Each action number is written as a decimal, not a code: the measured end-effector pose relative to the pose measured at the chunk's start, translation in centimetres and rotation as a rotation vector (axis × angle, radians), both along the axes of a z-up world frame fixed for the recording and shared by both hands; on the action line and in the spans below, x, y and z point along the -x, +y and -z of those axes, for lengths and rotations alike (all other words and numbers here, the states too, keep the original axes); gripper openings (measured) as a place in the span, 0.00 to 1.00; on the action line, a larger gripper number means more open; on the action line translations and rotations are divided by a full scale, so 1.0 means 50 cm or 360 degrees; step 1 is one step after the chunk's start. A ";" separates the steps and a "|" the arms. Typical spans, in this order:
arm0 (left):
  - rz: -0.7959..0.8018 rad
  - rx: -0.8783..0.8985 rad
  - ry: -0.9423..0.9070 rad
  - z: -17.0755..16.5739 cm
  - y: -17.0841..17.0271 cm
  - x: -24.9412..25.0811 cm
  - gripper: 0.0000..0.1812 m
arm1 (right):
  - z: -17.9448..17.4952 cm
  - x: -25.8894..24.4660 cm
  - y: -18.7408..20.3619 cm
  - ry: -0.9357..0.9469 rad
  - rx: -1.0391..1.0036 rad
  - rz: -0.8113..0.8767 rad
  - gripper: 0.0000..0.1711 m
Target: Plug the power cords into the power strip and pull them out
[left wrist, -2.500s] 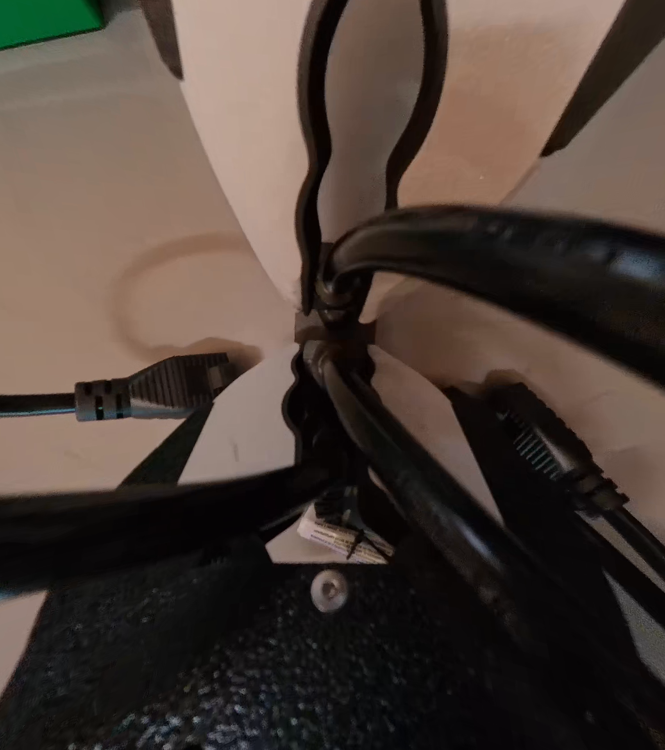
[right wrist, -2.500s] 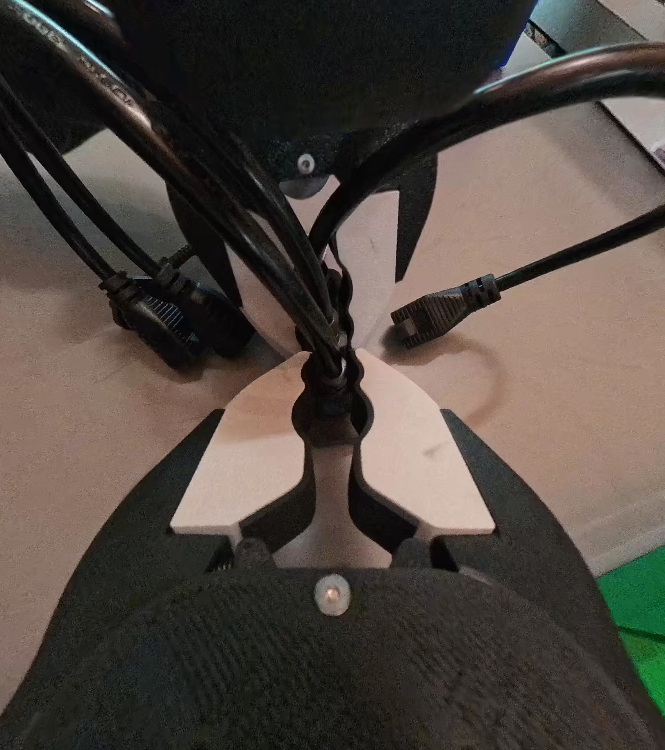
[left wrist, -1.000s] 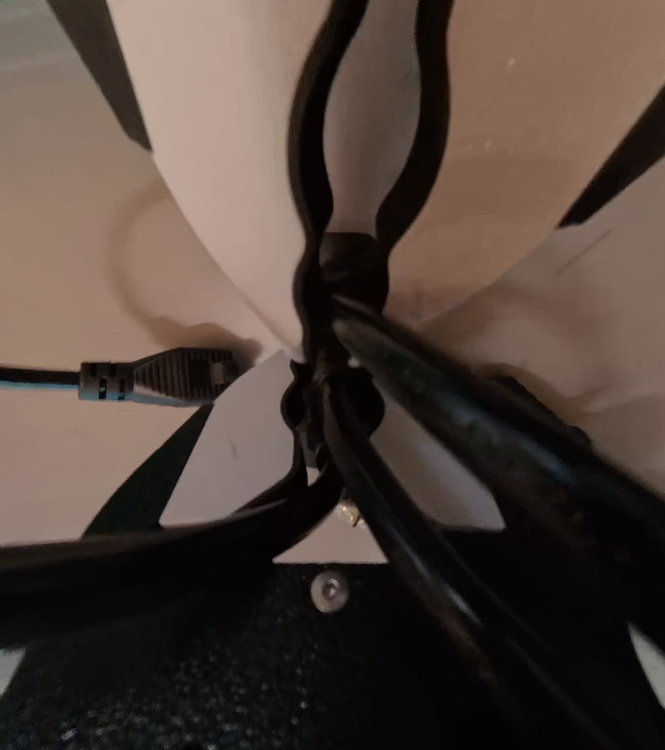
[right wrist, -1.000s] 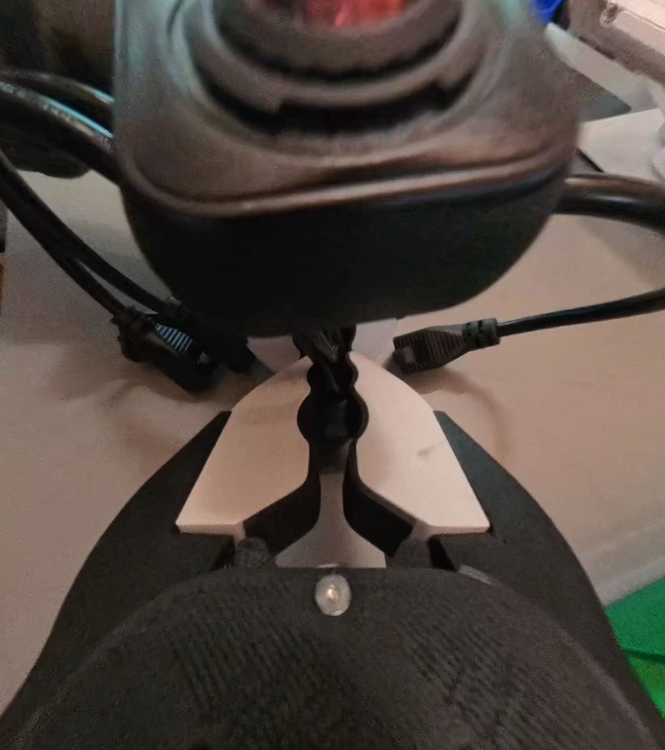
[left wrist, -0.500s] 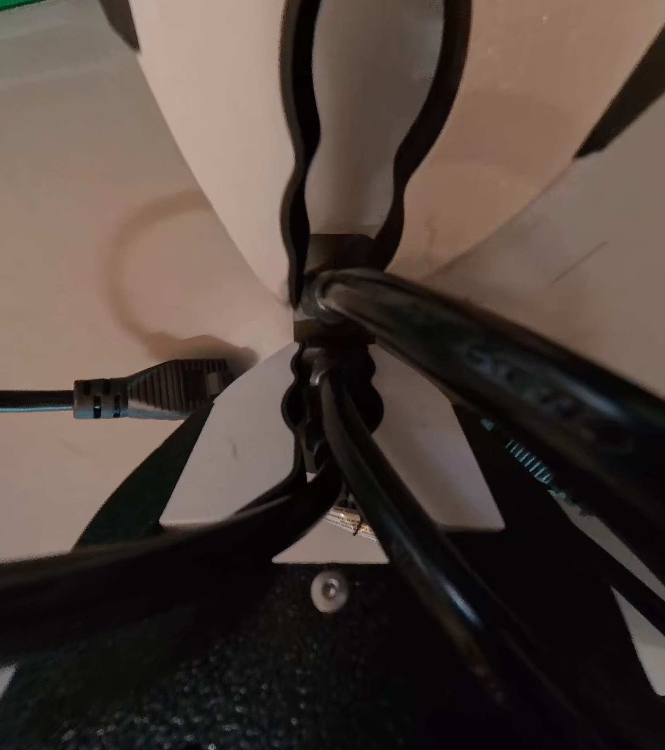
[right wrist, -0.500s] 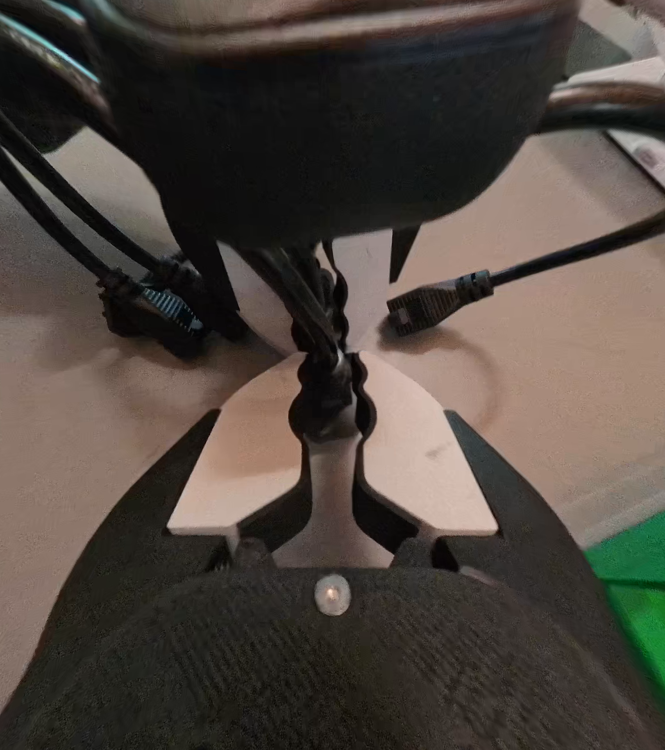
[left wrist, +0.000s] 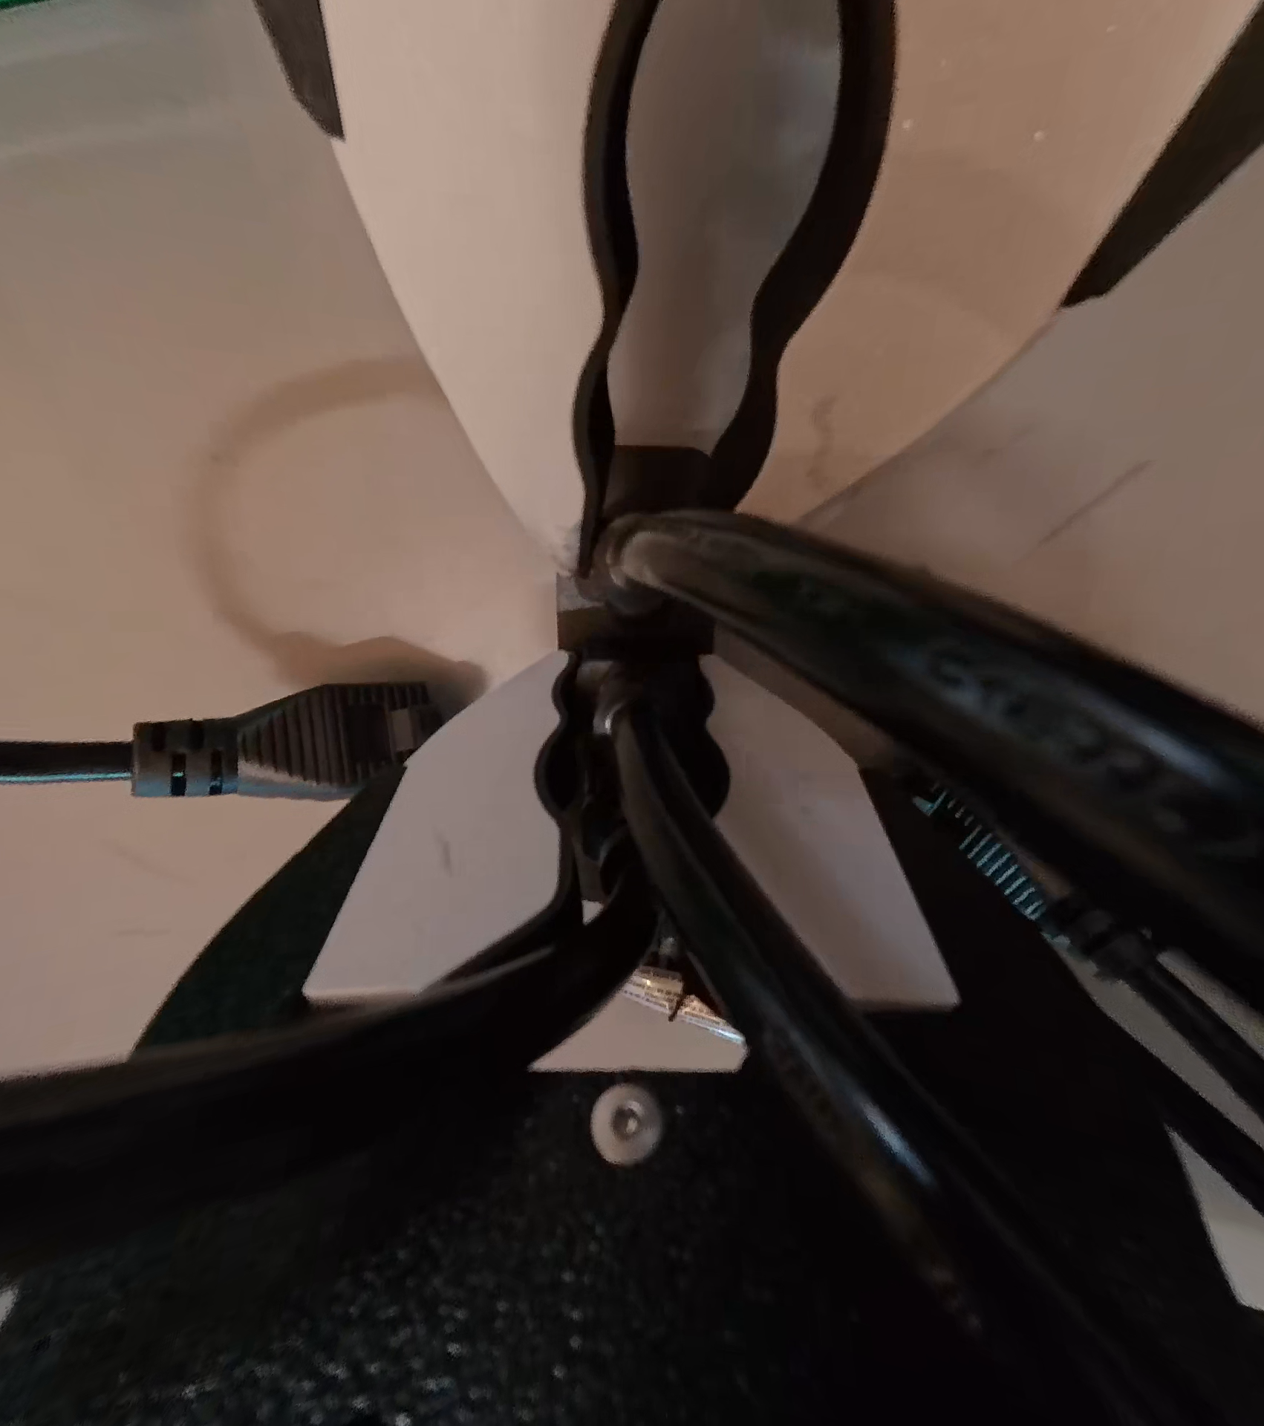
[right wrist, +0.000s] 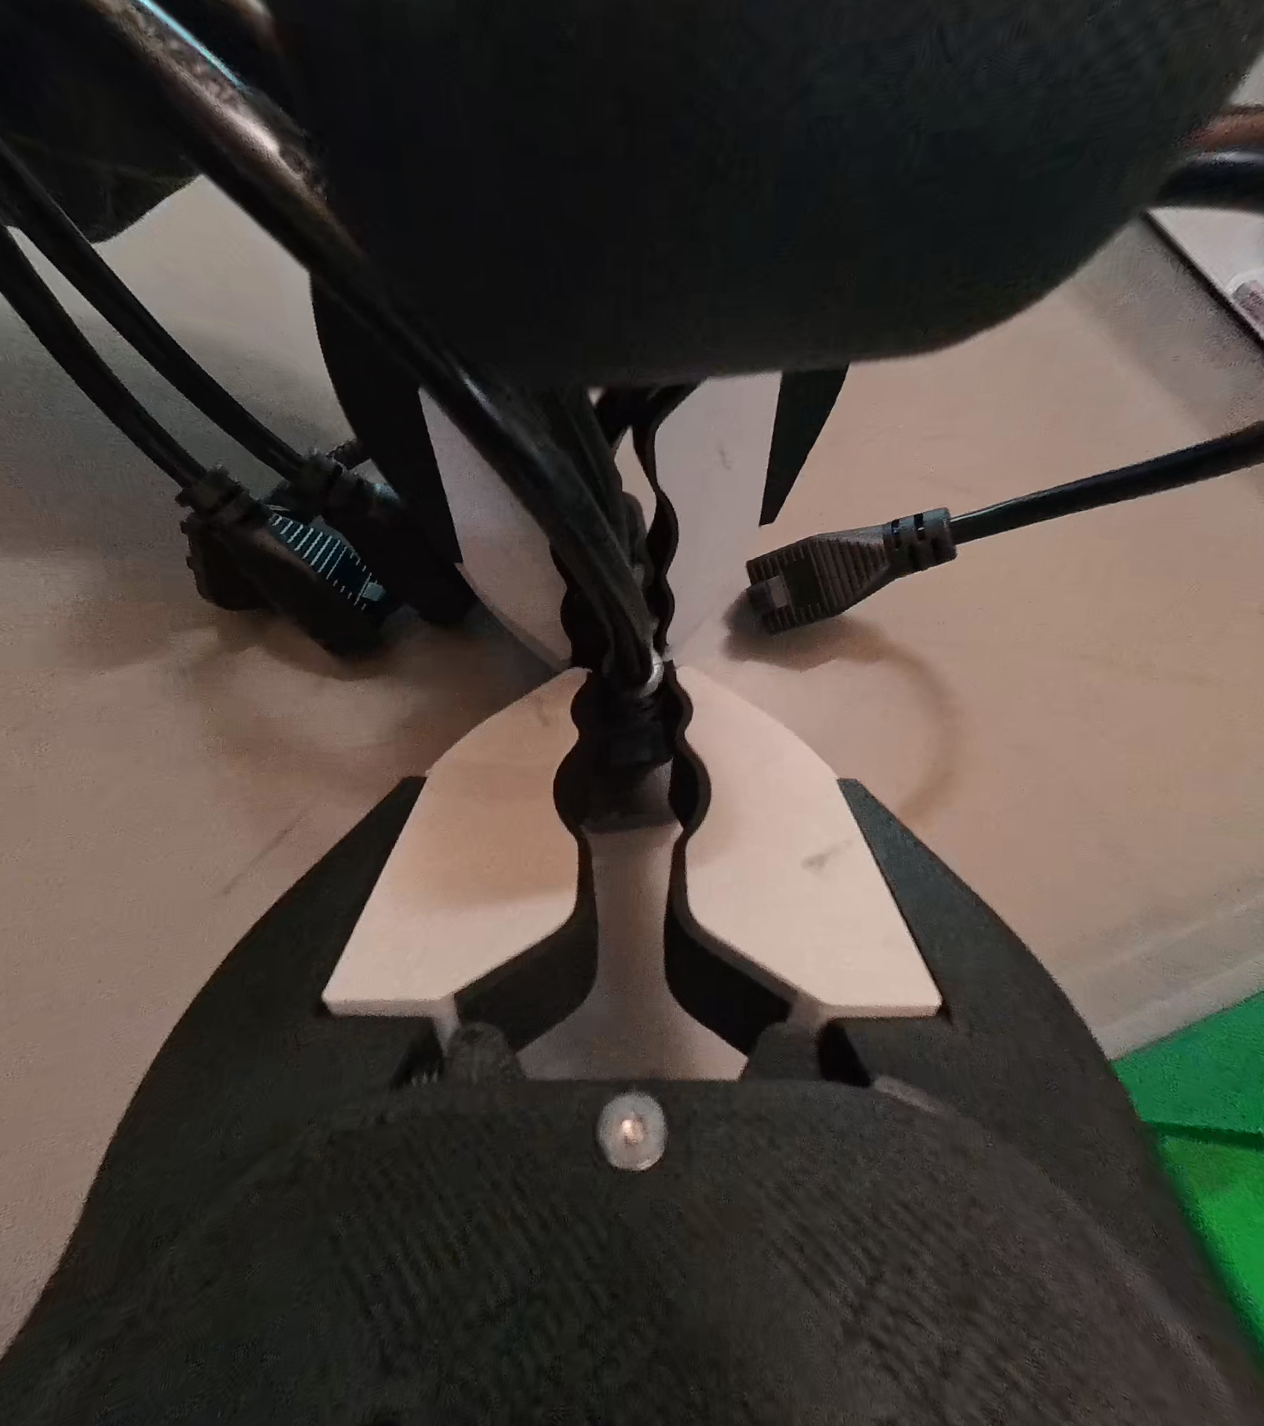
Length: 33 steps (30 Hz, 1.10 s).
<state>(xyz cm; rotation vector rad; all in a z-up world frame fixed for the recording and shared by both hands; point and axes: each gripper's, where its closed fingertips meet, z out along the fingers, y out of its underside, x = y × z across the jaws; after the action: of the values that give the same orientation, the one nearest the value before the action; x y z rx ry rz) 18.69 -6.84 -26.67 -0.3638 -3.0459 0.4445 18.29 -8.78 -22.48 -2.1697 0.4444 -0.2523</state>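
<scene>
Table (left wrist: 73, 386): beige, with the two tongs meeting tip to tip above it. No power strip is showing in either view, so I am judging this as a coupling or uncoupling of cord ends in the air.

Left gripper (left wrist: 633, 718): I am holding it nearly closed on the cord bundle (left wrist: 698, 872), which is running back between the jaws toward my camera.

Right gripper (right wrist: 633, 694): I am keeping it narrowly parted, pinching the black plug (right wrist: 621, 772) at its fingertips.

Thick cord (left wrist: 999, 679): draping from the junction across to the right edge of the left wrist view.

Loose connector (left wrist: 305, 741): lying free on the table just beside the left tips, touching neither gripper. More cord ends (right wrist: 289, 555) are lying near the far side.

Doing this well: I am aiming to keep both tongs on one line, pulling or pushing straight along the plug axis without twisting, and keeping the thick cord from dragging sideways.

Versus one second ago: the left gripper's body is crowding closer over the right wrist view, its lens now out of frame; the thick cord is riding higher; the loose connector is lying where it was.
</scene>
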 end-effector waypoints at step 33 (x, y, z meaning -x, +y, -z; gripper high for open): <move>-0.0036 -0.0023 0.0015 0.003 0.008 0.000 0.14 | -0.007 -0.001 0.008 -0.0023 0.0032 -0.0026 0.08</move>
<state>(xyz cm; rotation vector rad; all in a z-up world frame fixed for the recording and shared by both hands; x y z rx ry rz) 18.69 -6.42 -26.84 -0.3255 -3.0454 0.4237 18.34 -8.37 -22.12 -2.1890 0.4175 -0.2644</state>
